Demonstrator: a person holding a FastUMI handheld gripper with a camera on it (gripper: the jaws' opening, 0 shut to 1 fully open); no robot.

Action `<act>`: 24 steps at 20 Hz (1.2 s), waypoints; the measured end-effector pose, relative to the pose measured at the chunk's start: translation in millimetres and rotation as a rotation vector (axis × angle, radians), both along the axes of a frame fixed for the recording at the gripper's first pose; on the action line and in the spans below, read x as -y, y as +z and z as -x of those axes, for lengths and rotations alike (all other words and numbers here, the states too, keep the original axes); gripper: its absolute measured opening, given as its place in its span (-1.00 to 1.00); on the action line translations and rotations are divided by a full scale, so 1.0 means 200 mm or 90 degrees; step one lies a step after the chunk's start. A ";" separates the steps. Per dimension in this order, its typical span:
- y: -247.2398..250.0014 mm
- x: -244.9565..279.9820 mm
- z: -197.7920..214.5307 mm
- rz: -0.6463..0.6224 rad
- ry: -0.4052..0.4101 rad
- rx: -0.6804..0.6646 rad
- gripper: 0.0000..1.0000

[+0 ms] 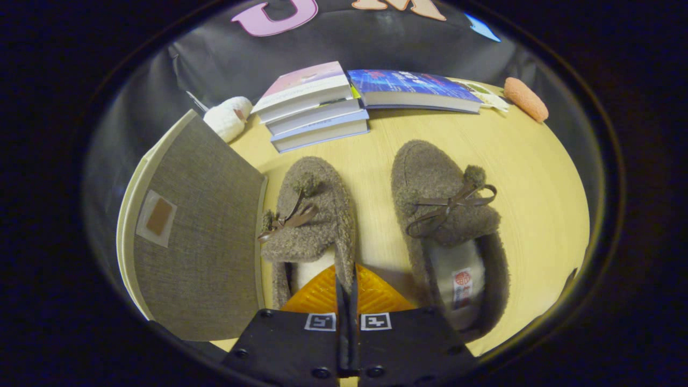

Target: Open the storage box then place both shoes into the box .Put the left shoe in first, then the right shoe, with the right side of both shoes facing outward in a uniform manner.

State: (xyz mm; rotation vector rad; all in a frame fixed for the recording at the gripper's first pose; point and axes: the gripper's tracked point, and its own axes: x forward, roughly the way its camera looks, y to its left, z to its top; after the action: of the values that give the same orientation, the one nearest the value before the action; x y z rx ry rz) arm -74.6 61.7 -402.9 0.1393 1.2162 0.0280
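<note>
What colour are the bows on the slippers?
Dark brown bows, on fuzzy grey-brown slippers; gripper view, beyond the shut gripper.

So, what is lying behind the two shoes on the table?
Behind the shoes lie stacked books and one more book. What lies under the stack is covered. The gripper, jaws shut, is just before the left shoe.

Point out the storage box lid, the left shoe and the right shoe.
storage box lid [199, 236], gripper view, on its grey fabric top.
left shoe [314, 215], gripper view, on its fuzzy toe by the bow.
right shoe [435, 188], gripper view, on its fuzzy upper.
</note>
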 end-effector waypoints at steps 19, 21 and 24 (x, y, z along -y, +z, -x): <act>0.86 -0.49 -0.47 -0.159 -0.060 0.187 -0.94; 0.91 -0.55 -0.47 -0.155 -0.053 0.202 -0.94; 0.95 -0.62 -0.46 -0.156 -0.046 0.213 -0.94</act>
State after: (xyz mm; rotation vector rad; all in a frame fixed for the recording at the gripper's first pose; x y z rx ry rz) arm 17.1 184.8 -212.5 0.3784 0.8701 0.1322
